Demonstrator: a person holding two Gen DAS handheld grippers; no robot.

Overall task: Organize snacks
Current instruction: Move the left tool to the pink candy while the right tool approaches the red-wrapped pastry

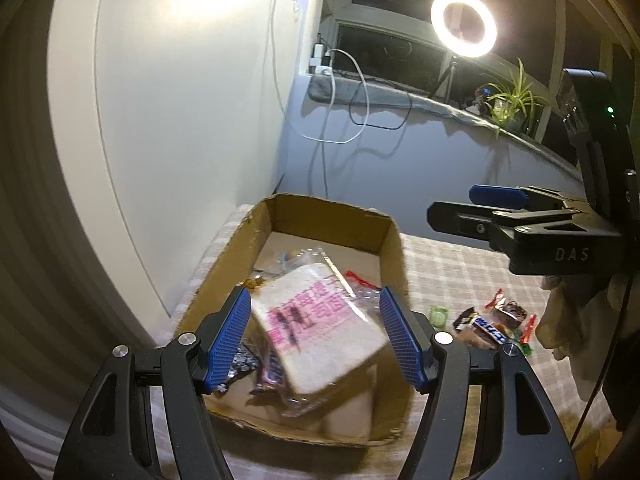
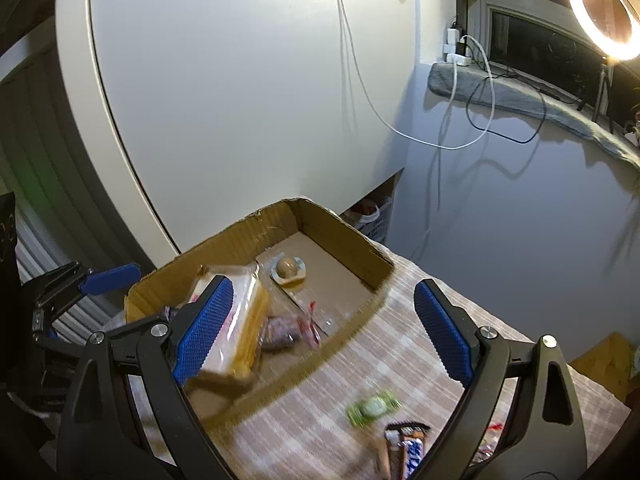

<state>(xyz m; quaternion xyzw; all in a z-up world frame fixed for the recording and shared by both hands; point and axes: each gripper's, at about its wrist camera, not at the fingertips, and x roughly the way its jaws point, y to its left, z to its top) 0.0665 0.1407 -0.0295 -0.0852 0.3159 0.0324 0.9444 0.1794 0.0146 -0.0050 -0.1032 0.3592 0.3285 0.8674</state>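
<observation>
An open cardboard box [image 1: 332,216] [image 2: 344,236] stands on a checked tablecloth. In it lie a bagged loaf of sliced bread with pink print [image 1: 320,328] [image 2: 236,320], candy bars [image 1: 272,372], a wrapped egg [image 2: 289,267] and other packets. My left gripper [image 1: 316,340] is open just above the bread, its pads apart from the bag. My right gripper [image 2: 324,332] is open and empty over the box's near right corner; it also shows in the left wrist view [image 1: 472,208]. Loose snacks lie on the cloth: a green candy [image 2: 372,406] [image 1: 438,314] and a Snickers bar [image 2: 408,452] [image 1: 486,328].
A white cabinet panel [image 2: 240,100] rises behind the box. A windowsill with cables [image 1: 360,96], a ring light [image 1: 464,24] and a plant [image 1: 512,100] is at the back right. A cloth [image 1: 560,320] hangs at the right.
</observation>
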